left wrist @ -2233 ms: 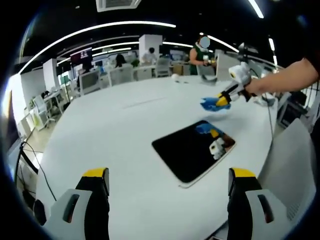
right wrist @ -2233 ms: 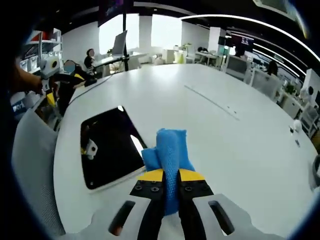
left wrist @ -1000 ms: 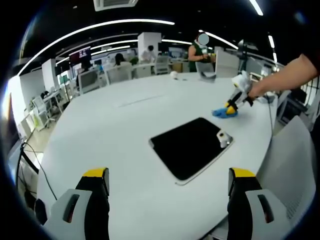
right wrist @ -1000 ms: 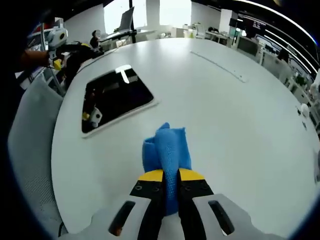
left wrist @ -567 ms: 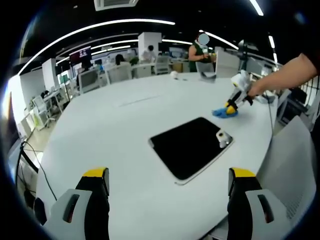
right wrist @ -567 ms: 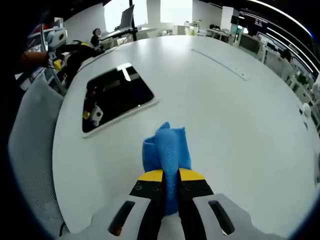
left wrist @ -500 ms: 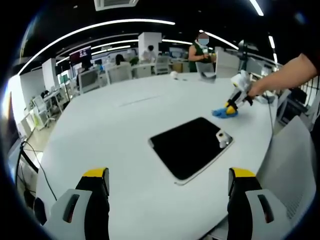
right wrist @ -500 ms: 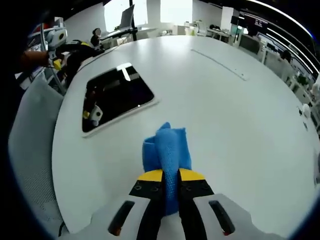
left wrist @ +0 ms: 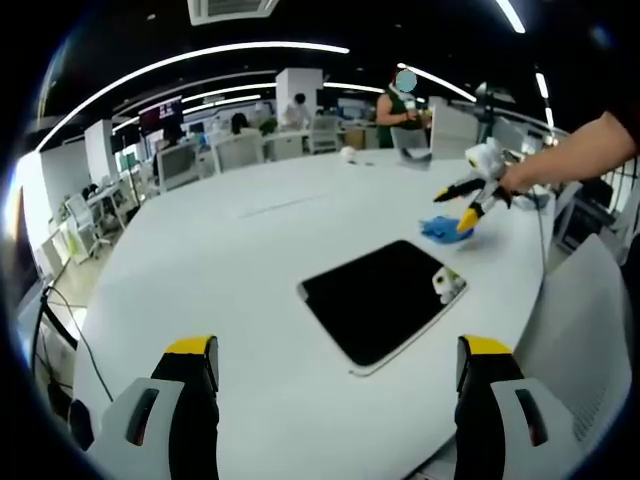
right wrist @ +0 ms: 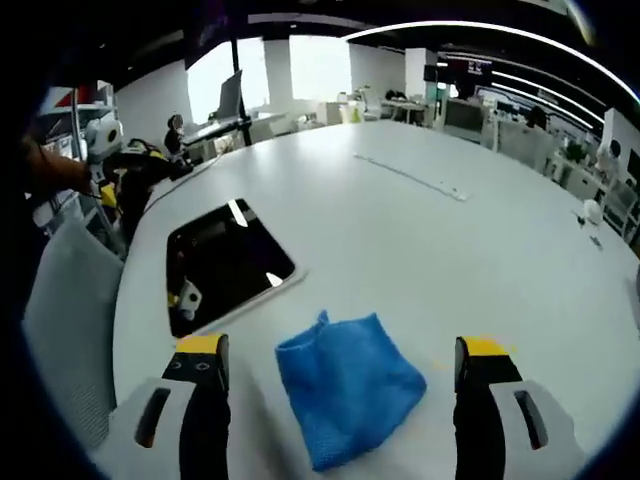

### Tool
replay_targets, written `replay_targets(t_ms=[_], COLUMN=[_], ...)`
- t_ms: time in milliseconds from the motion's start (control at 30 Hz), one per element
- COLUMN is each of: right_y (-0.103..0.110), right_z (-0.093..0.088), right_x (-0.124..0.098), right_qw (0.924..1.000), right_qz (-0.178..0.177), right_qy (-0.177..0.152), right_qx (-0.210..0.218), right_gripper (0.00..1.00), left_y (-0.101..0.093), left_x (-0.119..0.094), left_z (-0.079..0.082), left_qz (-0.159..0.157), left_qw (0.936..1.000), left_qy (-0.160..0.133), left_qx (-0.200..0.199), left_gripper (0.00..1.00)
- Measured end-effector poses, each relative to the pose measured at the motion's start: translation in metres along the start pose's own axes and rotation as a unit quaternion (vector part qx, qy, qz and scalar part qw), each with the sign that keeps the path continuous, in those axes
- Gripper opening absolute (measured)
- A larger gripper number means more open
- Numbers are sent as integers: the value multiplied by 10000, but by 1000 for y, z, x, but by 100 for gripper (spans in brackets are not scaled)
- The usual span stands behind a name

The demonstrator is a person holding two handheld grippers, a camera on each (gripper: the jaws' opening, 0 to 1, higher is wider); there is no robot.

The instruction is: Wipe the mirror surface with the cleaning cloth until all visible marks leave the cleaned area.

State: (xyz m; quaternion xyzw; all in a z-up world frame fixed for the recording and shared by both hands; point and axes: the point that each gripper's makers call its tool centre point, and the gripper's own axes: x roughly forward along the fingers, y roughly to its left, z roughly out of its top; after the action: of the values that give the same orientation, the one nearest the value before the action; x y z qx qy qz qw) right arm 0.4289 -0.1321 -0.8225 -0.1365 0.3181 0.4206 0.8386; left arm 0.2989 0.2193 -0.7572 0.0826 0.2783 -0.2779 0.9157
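Lying flat on the round white table [right wrist: 420, 240], the dark rectangular mirror with a pale rim [right wrist: 225, 263], with no marks distinguishable on its glass from here. Resting crumpled on the table just beside the mirror's near corner in the right gripper view, the blue mesh cleaning cloth [right wrist: 345, 385], apart from the rim and not on the glass.

Hovering over that cloth, the right gripper [right wrist: 342, 385] with jaws spread wide and nothing between them; seen too from the left gripper view [left wrist: 468, 207], spread above the blue cloth [left wrist: 444, 229] beyond the mirror's far edge [left wrist: 380, 298]. Waiting well back from the mirror on its opposite side, the left gripper [left wrist: 338, 375], jaws also parted and empty.

Judging the step in hand as parking the cloth beside the mirror, wiping probably finished. Doing this well: lifting the released gripper straight up, avoiding snagging the mesh, avoiding dragging the cloth back over the glass or nudging the mirror. Keeping both mirror and cloth inside the workspace. Checking the glass at a slant against the ceiling lights for leftover smears before calling it done.
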Motion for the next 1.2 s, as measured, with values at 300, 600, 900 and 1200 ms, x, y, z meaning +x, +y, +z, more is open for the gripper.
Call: replay_targets(t_ms=[300, 600, 900, 1200], right_y=[1, 9, 43, 73], right_z=[10, 12, -23, -50], right_x=[-13, -47, -85, -112], right_qw=[9987, 9918, 9849, 9796], right_qz=[-364, -882, -1286, -1435], right_qy=[-355, -865, -985, -1036], right_qx=[96, 335, 604, 951], right_gripper=[100, 100, 100, 100], left_y=[-2, -3, -5, -6], left_x=[-1, 1, 2, -4], left_z=[4, 5, -8, -14], left_qz=[3, 3, -17, -16], left_qw=[10000, 9997, 9996, 9990], left_qy=[-63, -216, -173, -272], left_qx=[-20, -145, -229, -356], left_gripper=[100, 100, 100, 100])
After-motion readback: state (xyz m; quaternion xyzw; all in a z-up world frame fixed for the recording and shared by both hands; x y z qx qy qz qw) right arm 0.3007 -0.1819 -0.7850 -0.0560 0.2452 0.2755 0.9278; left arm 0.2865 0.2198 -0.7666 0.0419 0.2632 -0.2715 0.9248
